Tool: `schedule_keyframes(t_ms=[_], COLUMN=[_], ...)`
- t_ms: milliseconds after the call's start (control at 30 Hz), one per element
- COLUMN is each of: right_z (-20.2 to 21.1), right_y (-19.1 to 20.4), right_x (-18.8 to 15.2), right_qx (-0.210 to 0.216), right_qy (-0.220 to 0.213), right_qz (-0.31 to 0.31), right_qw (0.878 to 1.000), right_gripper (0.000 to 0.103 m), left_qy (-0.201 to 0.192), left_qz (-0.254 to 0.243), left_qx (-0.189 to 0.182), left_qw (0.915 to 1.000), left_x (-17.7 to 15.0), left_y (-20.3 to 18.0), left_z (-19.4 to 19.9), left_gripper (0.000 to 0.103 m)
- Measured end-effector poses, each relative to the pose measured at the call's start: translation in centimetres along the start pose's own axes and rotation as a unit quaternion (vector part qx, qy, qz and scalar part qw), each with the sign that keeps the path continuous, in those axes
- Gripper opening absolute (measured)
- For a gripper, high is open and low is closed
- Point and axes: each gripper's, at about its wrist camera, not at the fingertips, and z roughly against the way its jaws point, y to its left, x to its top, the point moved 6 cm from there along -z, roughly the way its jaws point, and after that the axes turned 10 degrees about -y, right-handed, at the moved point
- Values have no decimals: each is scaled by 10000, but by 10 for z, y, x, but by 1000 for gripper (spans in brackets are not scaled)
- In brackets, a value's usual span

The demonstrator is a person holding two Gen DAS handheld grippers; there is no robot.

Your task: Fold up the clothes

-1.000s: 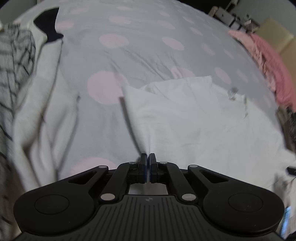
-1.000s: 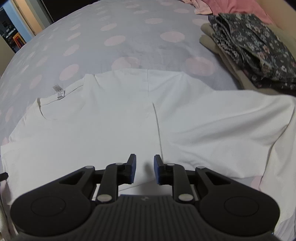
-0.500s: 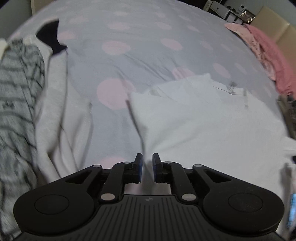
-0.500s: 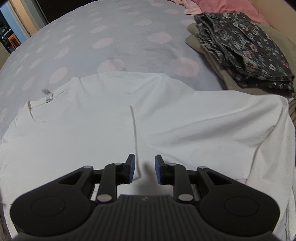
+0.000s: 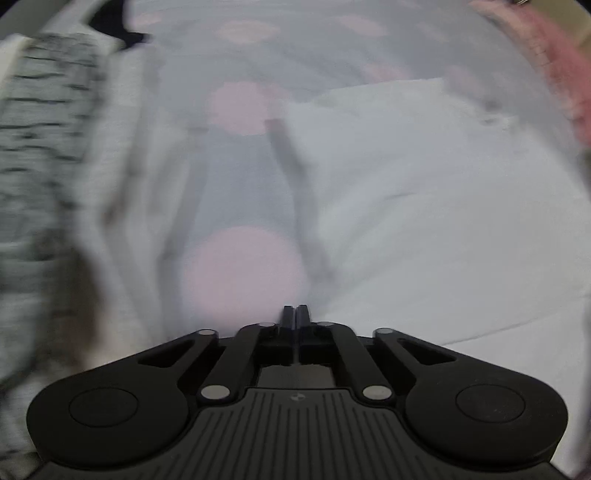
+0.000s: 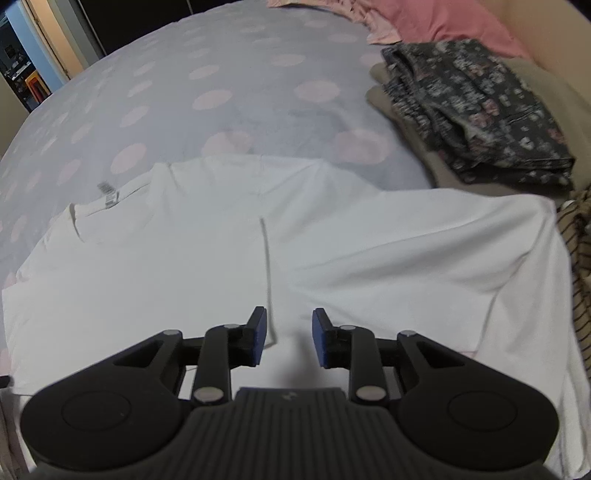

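Note:
A white T-shirt [image 6: 332,258] lies spread flat on a grey bedsheet with pink dots [image 6: 221,92], its neck label [image 6: 107,192] at the left. My right gripper [image 6: 286,334] hovers open over the shirt's near part, a seam line running between its blue pads. The left wrist view is blurred. In it the T-shirt [image 5: 424,206] fills the right half, and my left gripper [image 5: 295,312] is shut right at the shirt's left edge, over a pink dot on the sheet [image 5: 240,273]. I cannot make out cloth between its fingers.
A folded dark floral garment [image 6: 480,110] lies on beige cloth at the right, with pink clothes [image 6: 443,22] behind it and a striped piece [image 6: 580,258] at the right edge. In the left wrist view, a grey striped garment [image 5: 40,147] and a white one [image 5: 140,184] lie to the left.
My left gripper let go of the shirt edge, opened, then shut again while swinging left and back. My right gripper stayed open and drifted slightly over the shirt.

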Motion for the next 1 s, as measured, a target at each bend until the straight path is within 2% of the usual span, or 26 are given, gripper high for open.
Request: schedule_keyframes(t_ms=[67, 167, 367, 400, 533, 600, 733, 933, 1000], right_z=[6, 17, 51, 57, 85, 95, 95, 55, 41], right_y=[-11, -38, -107, -118, -148, -161, -178, -159, -158], right_x=[4, 12, 29, 31, 30, 26, 7, -36, -42], right_qx=[-26, -115, -331, -368, -528, -597, -576, -86, -159], right_qy=[-74, -237, -698, -779, -1135, -1262, -1099, -452, -345], right_qz=[-48, -221, -681, -748, -613, -556, -310, -9, 90], right_qw=[10000, 9994, 9947, 9935, 9902, 9886, 9918, 9989, 9992], right_gripper=[31, 31, 33, 34, 50, 51, 51, 51, 51], left_qy=[-89, -490, -1184, -1238, -1341, -1318, -1258, -1203, -1224], left_qz=[39, 12, -197, -259, -457, -502, -588, -856, -881], left_qx=[-16, -123, -322, -362, -594, -711, -805, -768, -767], left_qw=[10000, 9987, 9923, 9913, 9881, 9875, 9870, 9860, 9856], left_x=[-1, 4, 13, 14, 13, 11, 6, -4, -6], left_y=[8, 8, -34, -43, -80, -95, -117, -146, -155], left_z=[7, 28, 63, 68, 82, 88, 97, 99, 101], left_gripper=[0, 0, 5, 6, 6, 6, 7, 12, 14])
